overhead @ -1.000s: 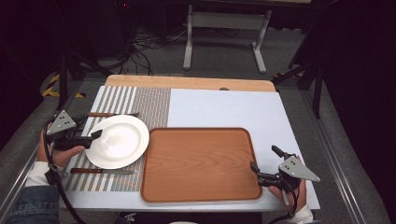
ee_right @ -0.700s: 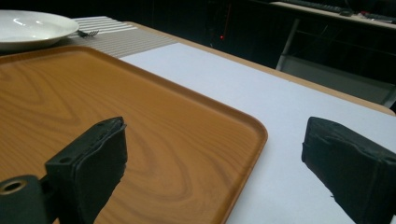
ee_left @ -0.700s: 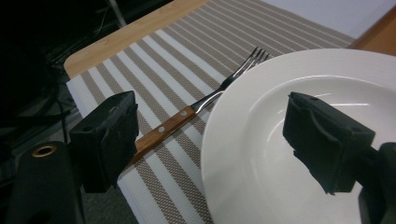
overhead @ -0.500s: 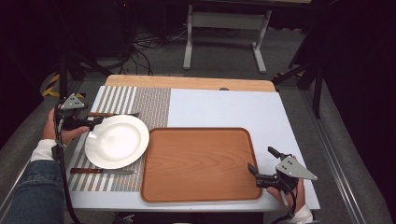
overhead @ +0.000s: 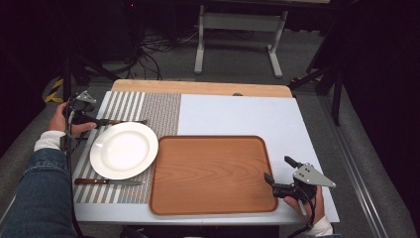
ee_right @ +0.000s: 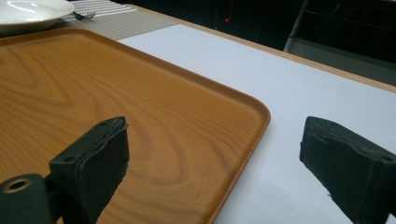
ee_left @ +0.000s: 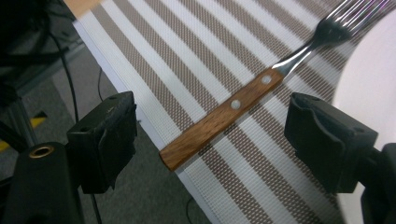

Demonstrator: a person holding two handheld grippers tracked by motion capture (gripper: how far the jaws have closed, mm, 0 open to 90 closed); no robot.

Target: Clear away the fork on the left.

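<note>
wooden fork handle [ee_left: 219, 122] | between left hand-held gripper [ee_left: 210, 140] jaws (untouched) | released, spread wide

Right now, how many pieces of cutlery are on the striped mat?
2: a fork on the far side of the plate, between the left gripper's open jaws; a knife on its near side.

sleeve [overhead: 34, 198]: blue denim, white cuff; fingers [ee_left: 105, 140]: black blocky pads; top plate [overhead: 312, 176]: grey, three-cornered; cables: black
</note>
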